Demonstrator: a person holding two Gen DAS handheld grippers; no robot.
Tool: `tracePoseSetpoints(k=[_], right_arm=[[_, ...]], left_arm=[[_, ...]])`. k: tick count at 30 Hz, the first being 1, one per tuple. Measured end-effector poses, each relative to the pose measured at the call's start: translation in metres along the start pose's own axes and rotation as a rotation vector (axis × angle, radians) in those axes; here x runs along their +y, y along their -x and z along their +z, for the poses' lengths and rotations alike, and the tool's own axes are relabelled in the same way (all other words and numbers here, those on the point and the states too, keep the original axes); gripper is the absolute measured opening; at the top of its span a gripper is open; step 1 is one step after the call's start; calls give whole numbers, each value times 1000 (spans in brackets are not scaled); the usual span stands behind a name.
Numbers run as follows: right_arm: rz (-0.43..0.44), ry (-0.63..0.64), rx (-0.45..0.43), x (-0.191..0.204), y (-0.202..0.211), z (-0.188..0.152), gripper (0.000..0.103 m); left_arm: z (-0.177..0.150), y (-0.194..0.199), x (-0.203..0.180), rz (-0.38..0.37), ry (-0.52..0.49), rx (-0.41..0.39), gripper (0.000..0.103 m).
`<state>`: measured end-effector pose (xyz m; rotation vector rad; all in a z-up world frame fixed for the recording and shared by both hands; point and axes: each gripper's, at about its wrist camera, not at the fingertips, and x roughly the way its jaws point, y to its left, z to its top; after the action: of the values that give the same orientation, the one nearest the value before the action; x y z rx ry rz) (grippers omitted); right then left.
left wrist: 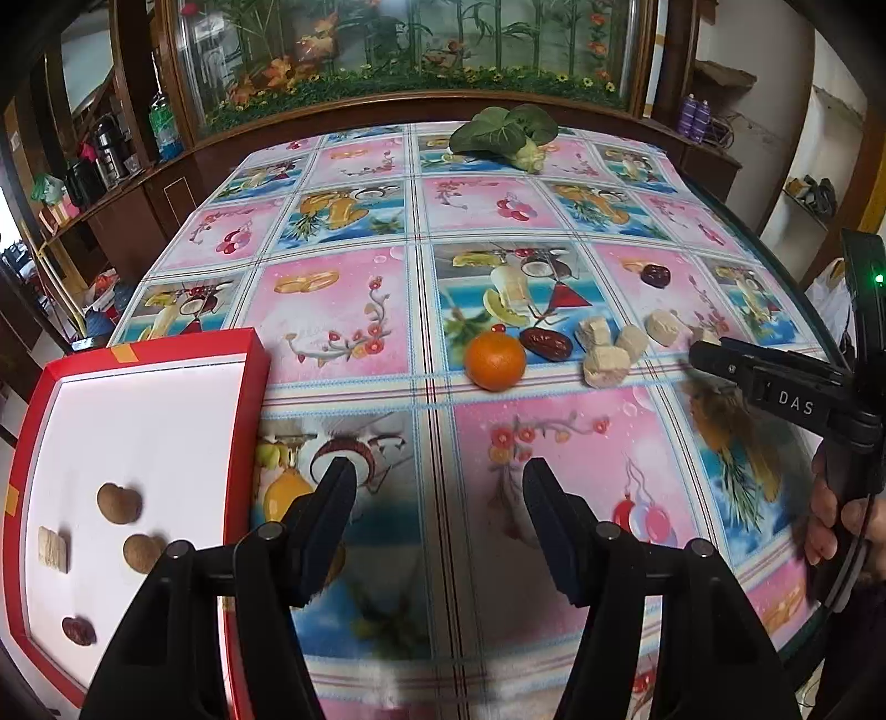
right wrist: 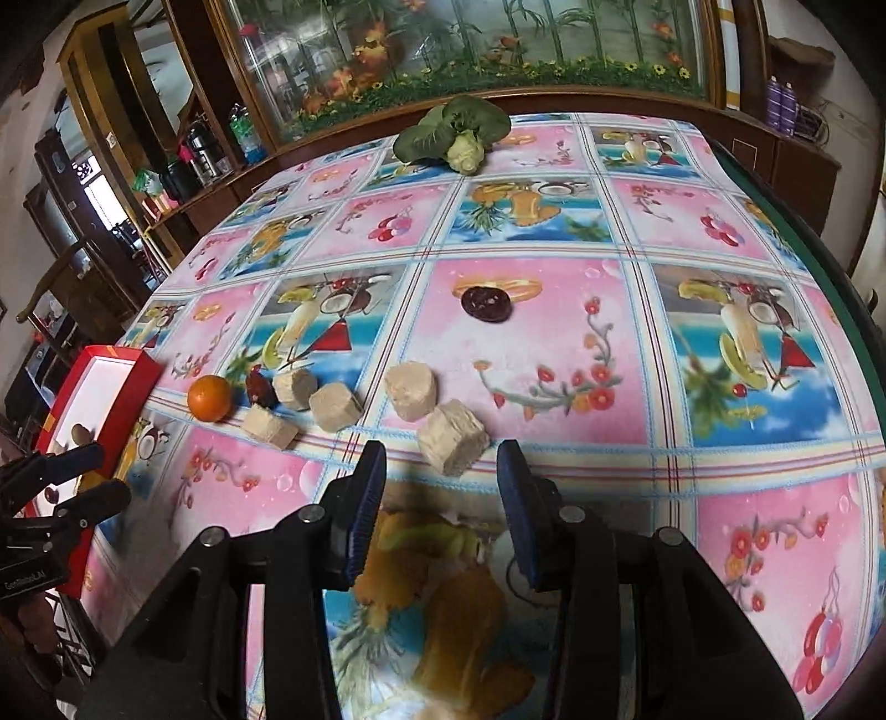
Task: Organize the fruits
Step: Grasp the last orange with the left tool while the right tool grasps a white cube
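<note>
An orange mandarin lies mid-table beside a dark red date and several beige chunks; another dark date lies farther back. A red box with a white floor at the left holds two brown round fruits, a beige piece and a date. My left gripper is open and empty above the cloth, right of the box. My right gripper is open and empty, just before a beige chunk. The mandarin and the box show at left there.
A leafy green vegetable lies at the table's far edge. A dark wooden cabinet with a glass display stands behind the table. Shelves with bottles and flasks are at the left. The table's right edge is green.
</note>
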<state>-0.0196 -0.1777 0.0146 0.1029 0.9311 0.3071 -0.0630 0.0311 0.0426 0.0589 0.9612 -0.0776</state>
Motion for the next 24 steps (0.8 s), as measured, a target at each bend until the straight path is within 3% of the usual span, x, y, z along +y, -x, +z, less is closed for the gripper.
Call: tracePoseSetpoints(k=[6, 7, 8, 9, 19, 24], right_arm=[[-28, -14, 20, -2, -14, 9, 43], [-29, -12, 19, -1, -14, 9, 41], [-37, -7, 14, 0, -15, 9, 31], [-36, -8, 15, -1, -15, 8, 30], [40, -66, -4, -7, -9, 8, 30], [23, -69, -96, -9, 10, 10, 30]], left_arm=[[14, -18, -5, 10, 0, 21, 63], [17, -21, -6, 10, 5, 25, 63], [19, -23, -7, 9, 7, 26, 63], [21, -25, -8, 5, 7, 27, 63], [37, -46, -23, 2, -15, 53, 62], [40, -56, -24, -33, -8, 68, 58]])
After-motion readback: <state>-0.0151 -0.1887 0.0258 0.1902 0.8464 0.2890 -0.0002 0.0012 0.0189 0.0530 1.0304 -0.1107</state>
